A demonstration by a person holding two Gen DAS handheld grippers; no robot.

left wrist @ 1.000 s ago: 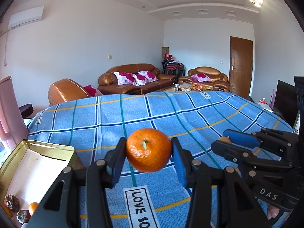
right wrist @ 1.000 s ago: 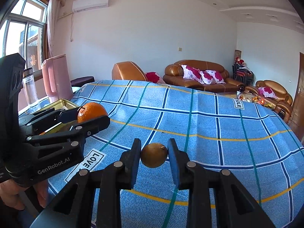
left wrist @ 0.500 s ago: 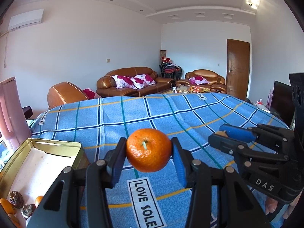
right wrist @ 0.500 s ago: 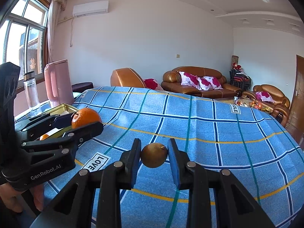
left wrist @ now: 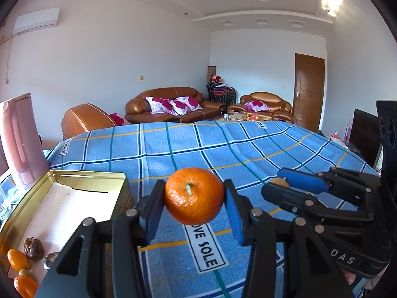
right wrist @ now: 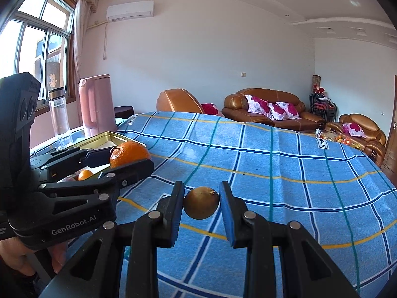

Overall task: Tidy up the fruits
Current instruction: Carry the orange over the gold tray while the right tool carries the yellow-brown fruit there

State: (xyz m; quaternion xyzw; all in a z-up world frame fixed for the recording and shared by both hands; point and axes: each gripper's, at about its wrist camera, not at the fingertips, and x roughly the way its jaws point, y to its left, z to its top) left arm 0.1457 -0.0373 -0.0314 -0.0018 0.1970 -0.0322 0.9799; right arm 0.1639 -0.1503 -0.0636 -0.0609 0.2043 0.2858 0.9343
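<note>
Two fruits are in the air at once: the left gripper (left wrist: 194,198) pinches an orange (left wrist: 194,195) by its sides, and the right gripper (right wrist: 201,202) pinches a small brown fruit (right wrist: 201,202), both above the blue cloth (left wrist: 186,144). Over the last second both views have drawn back and swung toward the tin (left wrist: 29,213), which now fills far more of the left view; its gold rim lies just left of the orange. The grips have not altered. Inside the tin, near its close end, small oranges (left wrist: 17,259) and dark fruits (left wrist: 33,248) already sit together. Judging by this, the carry is nearly over, and the orange looks set to go in first, with the brown fruit to follow from farther right of the tin.
</note>
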